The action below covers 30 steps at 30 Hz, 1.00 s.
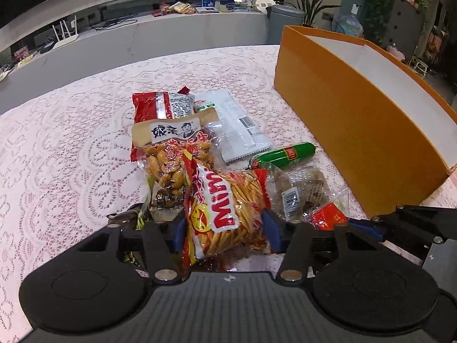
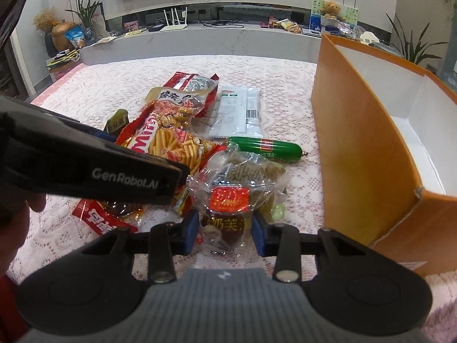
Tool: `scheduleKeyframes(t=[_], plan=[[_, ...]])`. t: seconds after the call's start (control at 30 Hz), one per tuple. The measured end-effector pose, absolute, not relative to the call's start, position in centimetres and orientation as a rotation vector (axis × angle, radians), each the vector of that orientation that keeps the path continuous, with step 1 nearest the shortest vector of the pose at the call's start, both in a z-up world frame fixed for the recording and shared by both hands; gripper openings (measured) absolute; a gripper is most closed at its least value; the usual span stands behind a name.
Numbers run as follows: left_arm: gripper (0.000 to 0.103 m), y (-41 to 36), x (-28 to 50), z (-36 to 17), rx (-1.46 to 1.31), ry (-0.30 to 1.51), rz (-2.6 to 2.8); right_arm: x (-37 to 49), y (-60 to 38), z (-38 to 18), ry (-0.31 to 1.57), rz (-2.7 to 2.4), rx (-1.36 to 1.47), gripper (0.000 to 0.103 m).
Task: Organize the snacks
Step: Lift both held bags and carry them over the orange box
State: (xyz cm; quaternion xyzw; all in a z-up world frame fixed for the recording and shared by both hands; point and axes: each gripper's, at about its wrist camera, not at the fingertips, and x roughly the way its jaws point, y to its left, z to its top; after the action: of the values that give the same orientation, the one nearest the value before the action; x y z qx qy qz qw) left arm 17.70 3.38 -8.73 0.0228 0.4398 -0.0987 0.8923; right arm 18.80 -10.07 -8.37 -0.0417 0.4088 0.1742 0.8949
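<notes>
A pile of snacks lies on the lace tablecloth. My left gripper [image 1: 224,227] has its jaws on both sides of the red-and-yellow Mimi stick-snack bag [image 1: 228,200], touching it. That bag also shows in the right wrist view [image 2: 171,145]. My right gripper [image 2: 225,233] stands open around the near end of a clear pastry bag with a red label [image 2: 228,197], also in the left wrist view [image 1: 302,191]. Beyond lie a peanut bag [image 1: 171,154], a green sausage [image 1: 285,154] and a white packet [image 1: 237,125].
A large open orange box with a white inside [image 2: 371,131] stands at the right of the pile, also in the left wrist view [image 1: 357,120]. A red packet [image 2: 100,220] lies under the left gripper's body [image 2: 85,165]. A stone ledge with clutter runs behind the table.
</notes>
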Motion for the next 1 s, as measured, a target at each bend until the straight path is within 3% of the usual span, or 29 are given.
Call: scheduleKeyframes(t=[0.47,1.0], plan=[[0.056,2.1,14.1,-3.1,0.077,0.779,-0.12,17.1,-11.7,-4.2,0.755,0.407,-0.063,0.036],[0.056,-2.2,14.2,4.8,0.006,0.649,-0.224,17.6,-20.6,5.7,0.621,0.376,-0.117,0.036]])
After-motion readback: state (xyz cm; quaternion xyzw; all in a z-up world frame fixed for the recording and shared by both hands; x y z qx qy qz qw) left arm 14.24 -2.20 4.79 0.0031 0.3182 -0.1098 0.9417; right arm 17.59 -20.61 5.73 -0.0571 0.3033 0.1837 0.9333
